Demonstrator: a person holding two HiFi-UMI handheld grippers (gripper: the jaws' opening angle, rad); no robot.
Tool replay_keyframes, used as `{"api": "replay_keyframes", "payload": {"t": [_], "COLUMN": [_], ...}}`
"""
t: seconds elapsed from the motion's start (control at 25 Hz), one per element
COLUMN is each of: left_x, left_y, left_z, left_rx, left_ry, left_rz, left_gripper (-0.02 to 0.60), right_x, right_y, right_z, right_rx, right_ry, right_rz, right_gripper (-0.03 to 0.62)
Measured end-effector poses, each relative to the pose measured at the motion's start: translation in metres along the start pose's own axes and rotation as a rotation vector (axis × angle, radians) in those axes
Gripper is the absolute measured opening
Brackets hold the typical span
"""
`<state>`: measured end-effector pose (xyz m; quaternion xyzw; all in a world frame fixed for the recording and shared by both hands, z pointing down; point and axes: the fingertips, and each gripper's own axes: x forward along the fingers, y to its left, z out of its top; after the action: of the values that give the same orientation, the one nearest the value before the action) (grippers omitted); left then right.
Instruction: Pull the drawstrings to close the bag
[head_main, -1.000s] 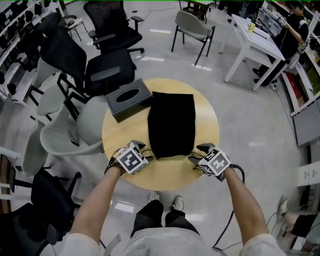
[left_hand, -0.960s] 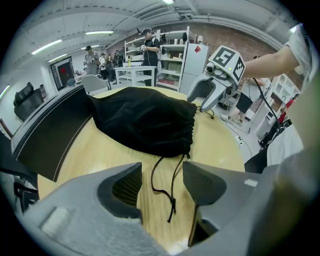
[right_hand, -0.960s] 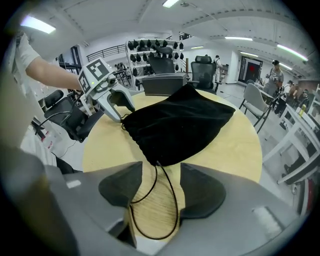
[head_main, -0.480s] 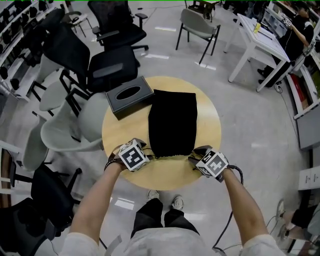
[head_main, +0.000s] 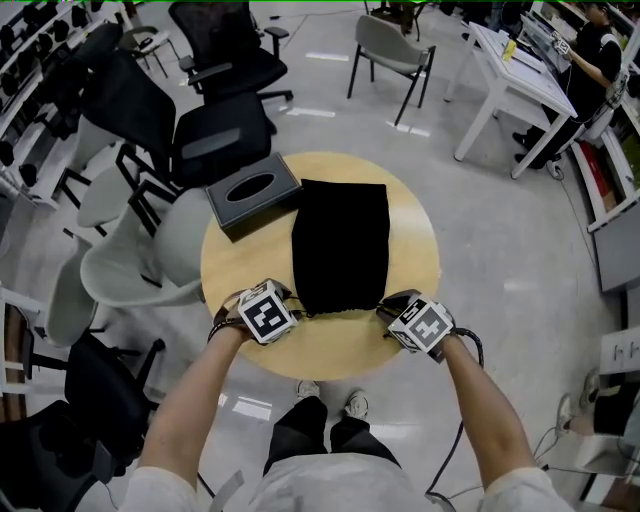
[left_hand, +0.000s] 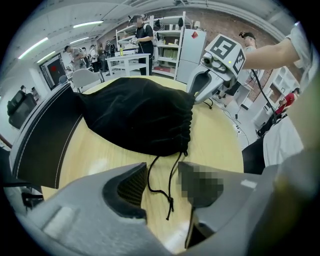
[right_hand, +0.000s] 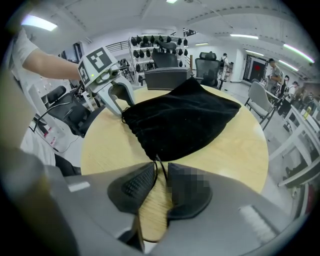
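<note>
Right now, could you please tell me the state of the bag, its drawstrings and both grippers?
Bag, lying flat on the table, mouth partly gathered.
Left gripper, jaws apart, just been closing, not pinching.
Right gripper, jaws nearly together, just been closing, narrow gap showing.
Left drawstring, slack, lying loose between the left jaws.
Right drawstring, running between the right jaws.

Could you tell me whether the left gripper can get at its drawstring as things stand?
Likely yes: the drawstring lies between the left gripper's jaws, which have just been closing; nothing blocks it.
</note>
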<state>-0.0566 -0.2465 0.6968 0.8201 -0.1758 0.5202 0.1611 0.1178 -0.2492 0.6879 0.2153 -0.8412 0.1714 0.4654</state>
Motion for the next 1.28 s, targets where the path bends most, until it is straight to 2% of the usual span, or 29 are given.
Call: {"api": "replay_keyframes", "payload": {"t": [0.2, 0.24, 0.28, 0.6, 0.8, 1.0, 1.28], "left_x": [0.0, -0.001, -0.002, -0.002, 0.002, 0.001, 0.004], "left_y": [-0.002, -0.001, -0.001, 0.0, -0.005, -0.01, -0.011], "left_z": [0.001, 0.002, 0.002, 0.001, 0.0, 0.004, 0.001], "left_rx": [0.014, 0.015, 0.014, 0.016, -0.016, -0.006, -0.045], "left_ry": [0.025, 0.027, 0.03, 0.051, 0.034, 0.034, 0.03], "left_rz": [-0.011, -0.011, -0.013, -0.013, -0.042, -0.05, -0.035], "left_gripper": [0.183, 0.175, 0.168, 0.106, 0.063, 0.023, 0.005], "right_x": [0.0, 0.0, 0.0, 0.001, 0.002, 0.001, 0.001], "right_y": [0.0, 0.0, 0.0, 0.0, 0.0, 0.0, -0.002], "right_z": [-0.001, -0.001, -0.001, -0.001, -0.002, -0.001, -0.002], "right_rx": [-0.003, -0.002, -0.001, 0.005, -0.005, 0.016, 0.046], "right_ry": [0.017, 0.019, 0.02, 0.026, 0.035, 0.03, 0.019], "right_rz": [0.002, 0.004, 0.005, 0.004, 0.01, 0.012, 0.01], "right_gripper": [0.053, 0.023, 0.02, 0.011, 0.009, 0.009, 0.006]}}
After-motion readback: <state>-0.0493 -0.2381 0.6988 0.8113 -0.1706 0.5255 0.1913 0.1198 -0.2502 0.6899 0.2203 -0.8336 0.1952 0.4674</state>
